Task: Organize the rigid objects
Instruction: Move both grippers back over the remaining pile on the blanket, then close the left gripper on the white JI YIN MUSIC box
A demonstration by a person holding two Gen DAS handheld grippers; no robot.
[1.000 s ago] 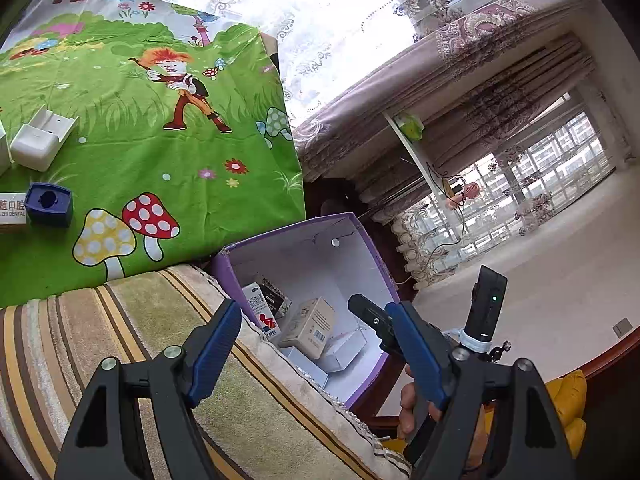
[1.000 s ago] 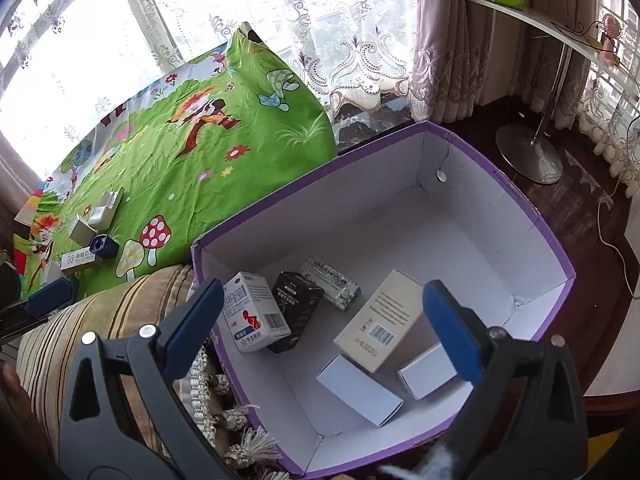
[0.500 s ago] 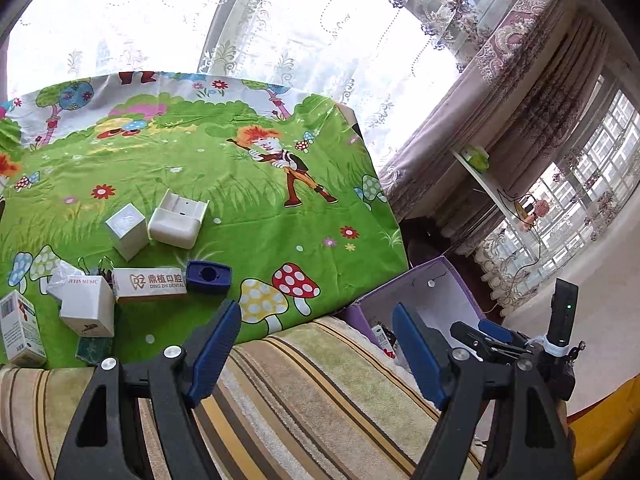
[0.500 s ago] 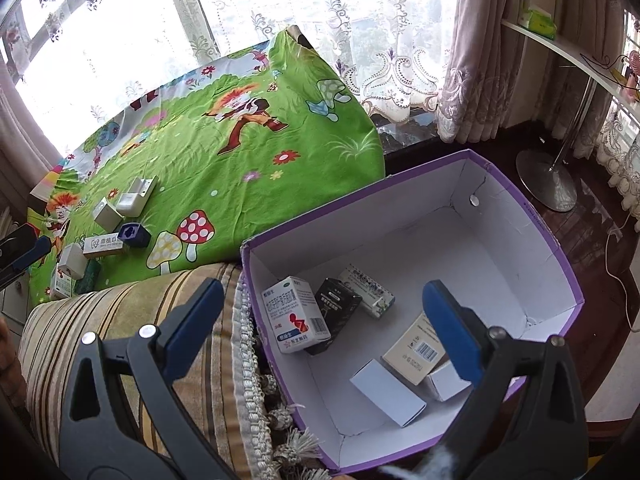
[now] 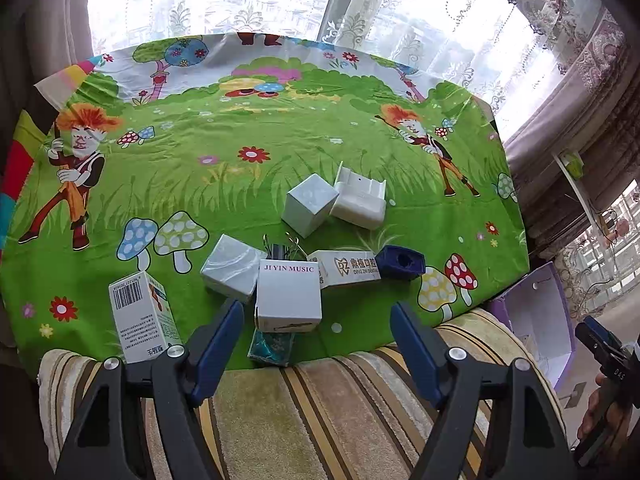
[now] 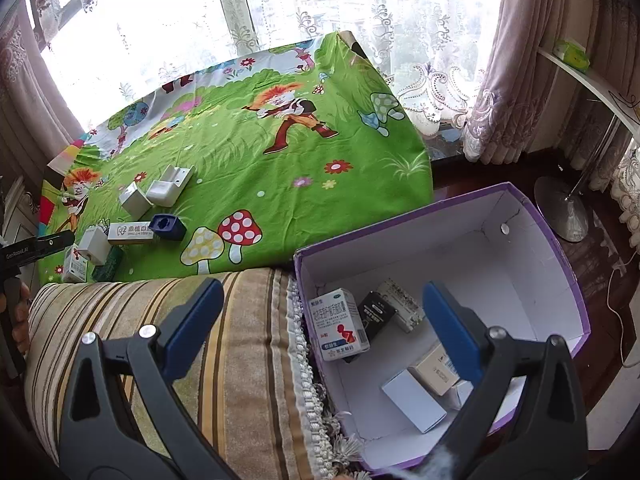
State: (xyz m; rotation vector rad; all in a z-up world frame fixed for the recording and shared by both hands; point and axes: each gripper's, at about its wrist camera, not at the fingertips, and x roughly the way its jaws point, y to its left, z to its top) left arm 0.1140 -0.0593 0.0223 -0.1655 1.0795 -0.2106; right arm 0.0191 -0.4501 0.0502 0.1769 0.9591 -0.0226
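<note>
Several small boxes lie on the green cartoon cloth: a white "JI YIN MUSIC" box, a silvery cube, a grey-white cube, a white tray-like box, a long dental box, a dark blue block, a medicine carton and a teal packet. My left gripper hovers just short of the music box, jaws closing, nothing between them. My right gripper is open and empty over the edge of the purple box, which holds several cartons.
A striped cushion with a fringe runs between the cloth and the purple box. Lace curtains and a bright window stand behind. A floor lamp base sits on dark wood floor to the right of the box.
My left gripper swung from the purple box over to the boxes on the green cloth. The right gripper rose and drifted left, so the purple box now sits further right in its view.
</note>
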